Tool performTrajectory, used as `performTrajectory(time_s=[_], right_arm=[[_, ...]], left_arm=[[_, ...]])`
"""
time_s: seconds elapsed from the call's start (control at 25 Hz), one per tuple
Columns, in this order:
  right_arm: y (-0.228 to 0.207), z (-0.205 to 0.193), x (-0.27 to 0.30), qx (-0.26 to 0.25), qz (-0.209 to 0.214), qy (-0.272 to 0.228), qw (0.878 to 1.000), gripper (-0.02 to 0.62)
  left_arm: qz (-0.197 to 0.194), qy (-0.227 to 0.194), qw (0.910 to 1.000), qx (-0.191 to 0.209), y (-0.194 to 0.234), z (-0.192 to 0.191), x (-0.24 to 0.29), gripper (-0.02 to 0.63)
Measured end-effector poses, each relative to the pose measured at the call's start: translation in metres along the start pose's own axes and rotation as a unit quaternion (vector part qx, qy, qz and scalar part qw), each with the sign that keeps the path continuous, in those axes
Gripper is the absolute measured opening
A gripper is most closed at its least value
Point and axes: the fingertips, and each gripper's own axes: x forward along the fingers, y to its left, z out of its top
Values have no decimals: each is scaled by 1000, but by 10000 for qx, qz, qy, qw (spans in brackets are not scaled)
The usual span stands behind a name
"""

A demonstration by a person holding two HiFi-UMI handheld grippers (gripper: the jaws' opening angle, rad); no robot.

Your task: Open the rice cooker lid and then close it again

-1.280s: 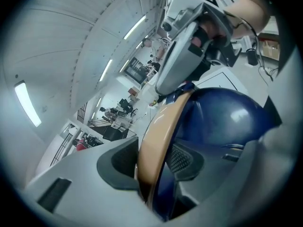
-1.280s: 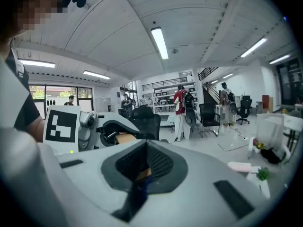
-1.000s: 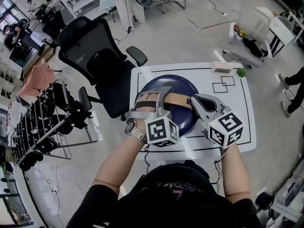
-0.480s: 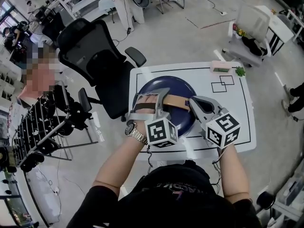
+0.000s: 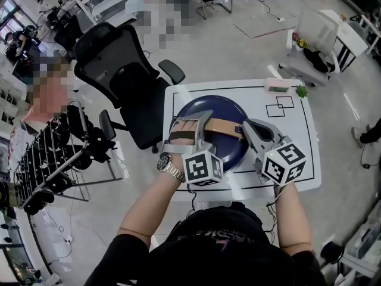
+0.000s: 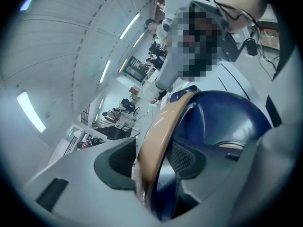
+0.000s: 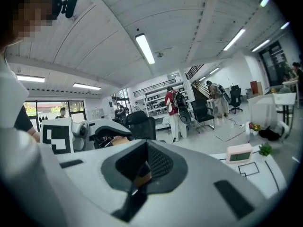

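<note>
Near edge of the table (image 5: 299, 155): left gripper (image 5: 191, 124) straddles the tan handle (image 5: 223, 126). Its jaws have just been opening, and one pad's clear of it. Right gripper (image 5: 245, 127) is clamped tight on the handle's right end. The blue rice cooker (image 5: 214, 105) sits mid-table towards the left edge, lid down, so I can't see what's inside. A small clock (image 5: 278, 86) sits at the far edge.

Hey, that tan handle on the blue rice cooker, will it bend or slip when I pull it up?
The tan handle arches in a smooth, even band, so it's probably stiff plastic, not floppy. Its glossy sheen hints it could slip; the left tool has it loose between jaws that have just been opening.
</note>
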Motion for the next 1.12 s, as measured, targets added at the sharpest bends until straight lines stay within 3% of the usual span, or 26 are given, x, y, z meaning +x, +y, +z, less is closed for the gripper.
performTrajectory(time_s=[0.12, 0.2, 0.32, 0.4, 0.52, 0.6, 0.76, 0.92, 1.12], right_arm=[[1, 14, -6, 52, -97, -233, 9997, 2], [5, 20, -8, 49, -173, -352, 9992, 2], [16, 26, -9, 10, -261, -455, 9986, 2], [25, 28, -10, -26, -319, -485, 9983, 2], [39, 29, -10, -53, -419, -544, 9976, 2], [50, 28, -9, -56, -493, -588, 9970, 2], [71, 24, -7, -82, -648, -655, 9957, 2], [94, 16, -8, -138, -738, -645, 9951, 2], [115, 15, -18, -307, -792, -580, 9947, 2]], left_arm=[[35, -136, 9991, -392, 5, -4, -9, 207], [-49, -291, 9959, -859, 6, -10, -16, 213], [-217, -568, 9828, -1741, 9, -23, -31, 218], [-300, -832, 9656, -2444, 16, -32, -43, 221], [-427, -1352, 9254, -3516, 33, -45, -66, 193], [-580, -1641, 9040, -3906, 41, -51, -83, 192], [-710, -2059, 8796, -4230, 49, -64, -109, 146], [-789, -2188, 8744, -4259, 43, -73, -126, 18], [-1025, -2248, 8636, -4395, 27, -73, -140, 2]])
